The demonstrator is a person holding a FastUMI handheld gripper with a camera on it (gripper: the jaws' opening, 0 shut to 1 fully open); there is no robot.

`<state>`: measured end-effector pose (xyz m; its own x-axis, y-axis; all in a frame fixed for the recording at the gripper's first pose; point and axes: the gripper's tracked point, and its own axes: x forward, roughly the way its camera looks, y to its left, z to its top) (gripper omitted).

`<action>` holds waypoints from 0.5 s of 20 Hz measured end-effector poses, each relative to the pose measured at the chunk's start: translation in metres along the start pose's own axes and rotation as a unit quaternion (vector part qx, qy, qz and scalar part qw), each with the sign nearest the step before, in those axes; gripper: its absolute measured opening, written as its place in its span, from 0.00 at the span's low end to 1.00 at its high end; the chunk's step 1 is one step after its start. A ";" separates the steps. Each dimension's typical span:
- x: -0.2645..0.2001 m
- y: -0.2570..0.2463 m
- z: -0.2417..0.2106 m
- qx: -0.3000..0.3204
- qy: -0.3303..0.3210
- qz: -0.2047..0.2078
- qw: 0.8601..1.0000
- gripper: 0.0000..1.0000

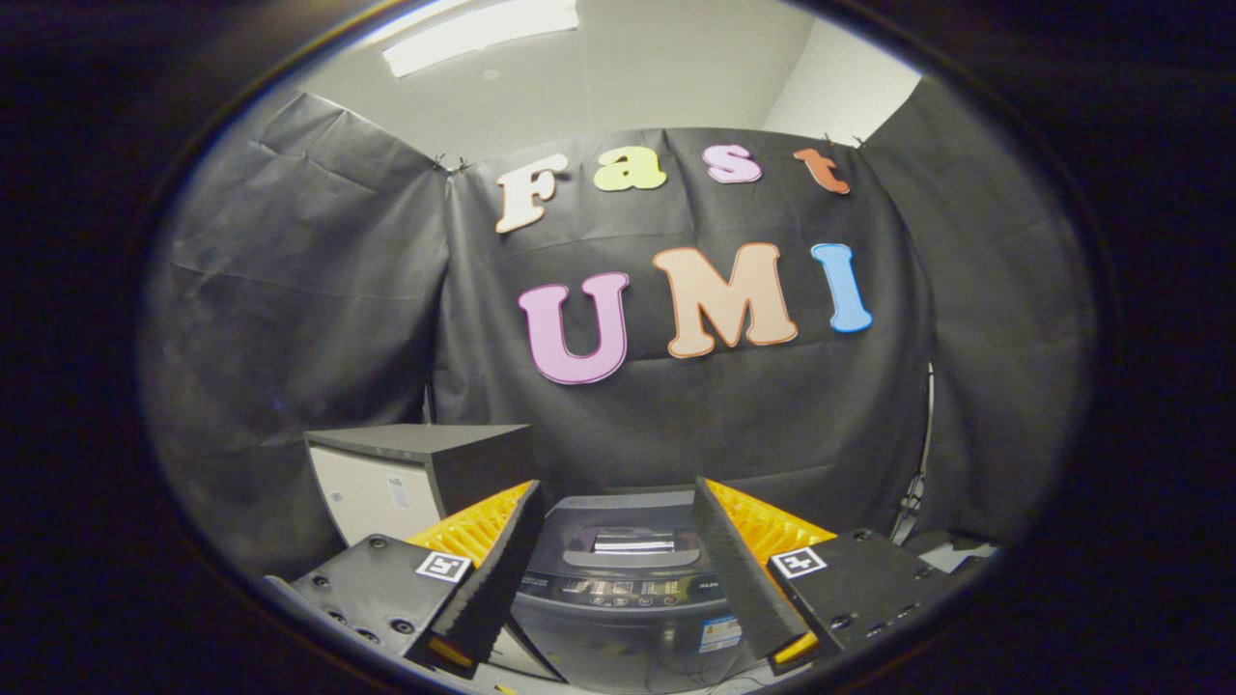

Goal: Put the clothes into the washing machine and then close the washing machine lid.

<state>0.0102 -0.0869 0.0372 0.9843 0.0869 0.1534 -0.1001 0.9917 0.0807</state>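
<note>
A grey top-loading washing machine [626, 589] stands low in front of the black cloth wall, seen between and just beyond my fingers. Its lid [632, 548] lies flat and down, and a small window in it catches the ceiling light. A control panel with buttons runs along its near edge. My gripper [616, 490] is open, its two fingers spread wide to either side of the machine's top. Nothing is held between them, and they hang above the machine without touching it.
A box-like cabinet [406, 473] with a pale side and a dark top stands just left of the machine. A thin cable [924, 454] hangs down the cloth wall on the right, above some dark and pale clutter [951, 552].
</note>
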 end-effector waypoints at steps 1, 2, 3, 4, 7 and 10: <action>0.000 0.000 -0.003 0.001 0.003 0.000 1.000 0.97; -0.001 0.000 -0.002 0.004 0.006 0.003 1.000 0.97; 0.000 0.003 -0.003 0.006 0.009 0.008 1.000 0.97; -0.001 0.005 -0.002 0.008 0.012 0.012 1.000 0.97; 0.000 -0.010 0.000 0.010 0.015 0.010 1.000 0.97; -0.003 -0.008 0.003 0.023 0.017 0.018 0.999 0.97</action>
<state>0.0073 -0.0956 0.0392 0.9840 0.1273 0.1244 -0.1424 0.9824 0.1212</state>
